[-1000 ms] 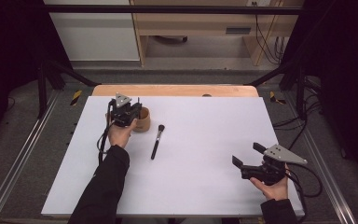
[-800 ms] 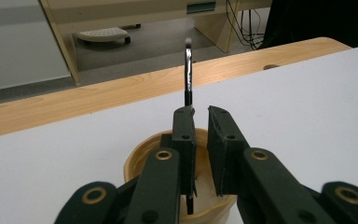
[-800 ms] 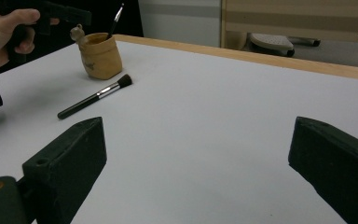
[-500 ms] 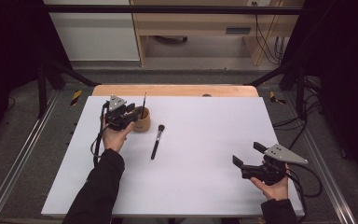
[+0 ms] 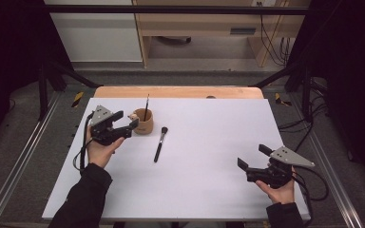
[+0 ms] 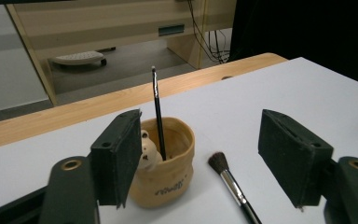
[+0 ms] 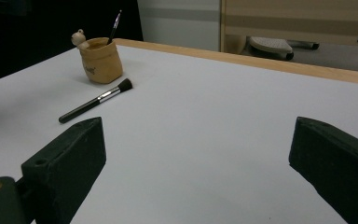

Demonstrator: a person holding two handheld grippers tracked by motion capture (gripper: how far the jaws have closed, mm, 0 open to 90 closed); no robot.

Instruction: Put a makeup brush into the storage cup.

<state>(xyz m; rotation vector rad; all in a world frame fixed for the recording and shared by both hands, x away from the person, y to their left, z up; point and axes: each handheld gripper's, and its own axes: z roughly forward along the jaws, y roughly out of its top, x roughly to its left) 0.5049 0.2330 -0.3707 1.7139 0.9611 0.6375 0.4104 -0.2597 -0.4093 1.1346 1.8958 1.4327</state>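
My left gripper [image 5: 121, 124] has its jaws apart, and they have just been opening. Nothing is between them. I see that best in the left gripper view, where the two black pads stand wide with only table behind them. It sits just to the left of the cup [image 5: 142, 121], close but not touching it.

The cup is small and tan, like a little bag, with a tiny figure [image 6: 148, 148] on its rim. A thin brush [image 6: 158, 112] stands inside it, leaning a bit, with its tip pointing up. So I think one brush is put away and my left gripper is free again.

The fat brush [image 5: 159, 144] lies flat on the white table [image 5: 209, 142], just to the right of the cup. Its fluffy end points toward the cup and its black handle points toward me.

My right gripper [image 5: 250, 157] rests low at the near right corner, far from the cup. Its jaws are wide apart too and hold nothing.

I think the fat brush comes next. I would bring my left gripper over its handle, close gently on the middle, lift it, tip the handle down, and drop it in the cup beside the thin brush without knocking the cup over.
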